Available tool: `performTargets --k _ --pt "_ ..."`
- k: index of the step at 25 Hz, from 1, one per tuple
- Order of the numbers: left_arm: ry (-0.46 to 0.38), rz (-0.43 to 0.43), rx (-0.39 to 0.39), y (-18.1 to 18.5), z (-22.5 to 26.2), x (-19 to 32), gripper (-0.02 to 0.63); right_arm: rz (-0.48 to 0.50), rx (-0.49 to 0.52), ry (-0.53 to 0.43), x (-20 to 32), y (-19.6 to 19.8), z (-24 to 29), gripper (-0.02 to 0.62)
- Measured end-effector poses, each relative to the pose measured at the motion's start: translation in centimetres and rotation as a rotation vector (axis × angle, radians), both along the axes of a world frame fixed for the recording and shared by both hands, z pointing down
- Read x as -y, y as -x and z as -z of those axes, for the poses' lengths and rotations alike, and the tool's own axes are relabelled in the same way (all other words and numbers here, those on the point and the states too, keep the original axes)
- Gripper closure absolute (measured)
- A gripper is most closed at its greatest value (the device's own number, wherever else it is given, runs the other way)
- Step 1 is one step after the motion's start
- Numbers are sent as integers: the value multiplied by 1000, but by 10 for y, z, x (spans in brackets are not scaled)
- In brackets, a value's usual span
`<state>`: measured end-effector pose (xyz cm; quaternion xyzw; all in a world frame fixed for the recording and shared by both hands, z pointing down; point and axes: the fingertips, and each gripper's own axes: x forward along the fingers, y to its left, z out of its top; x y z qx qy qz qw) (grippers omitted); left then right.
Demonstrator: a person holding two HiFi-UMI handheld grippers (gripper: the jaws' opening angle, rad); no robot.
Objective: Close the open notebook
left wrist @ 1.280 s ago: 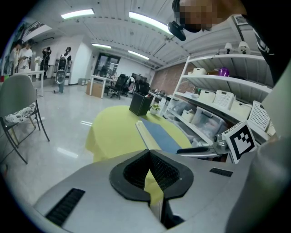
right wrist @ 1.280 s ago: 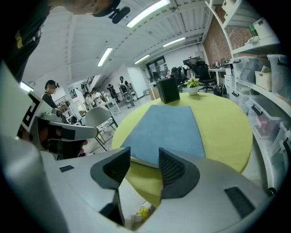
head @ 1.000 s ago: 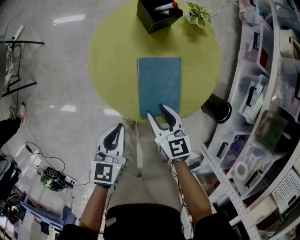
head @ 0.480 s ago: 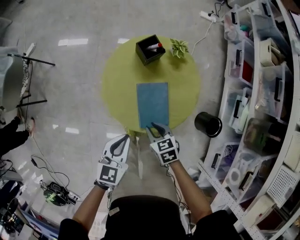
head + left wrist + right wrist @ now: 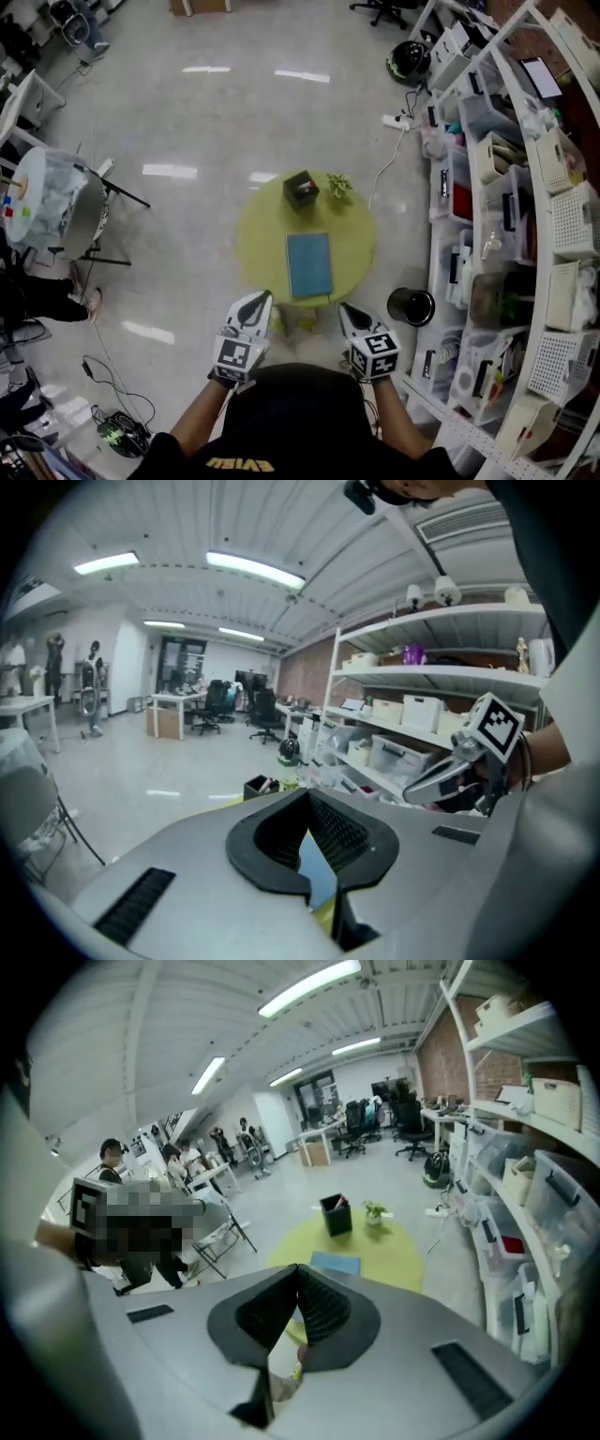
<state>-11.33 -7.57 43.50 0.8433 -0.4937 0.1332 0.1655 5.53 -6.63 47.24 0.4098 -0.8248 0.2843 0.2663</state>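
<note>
worktop (image 5: 258,234): round, yellow-green, standing alone on bare floor (image 5: 187,216). open floor lies to its left and far side. on its right, shelves (image 5: 487,234) run close by, and 1 black bin (image 5: 410,307) stands on the floor between the shelves and the near-right rim.

notebook (image 5: 308,265): closed, blue cover up, flat on the worktop. its near edge lies close to the near rim. the worktop is bare on both its sides. 1 black box (image 5: 300,190) and 1 small plant (image 5: 338,185) sit at the far rim, well apart from it.

left hand-held gripper (image 5: 258,300): jaws pressed together at the tips, nothing pinched, off the near rim and touching nothing.

right hand-held gripper (image 5: 345,311): jaws have just been closing and now meet, nothing between them, clear of the worktop and the notebook.
</note>
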Motion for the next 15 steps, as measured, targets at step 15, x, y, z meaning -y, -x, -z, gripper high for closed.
performTargets --k 15 --pt "-283 40 62 12 123 36 589 -157 74 -359 16 -50 143 594"
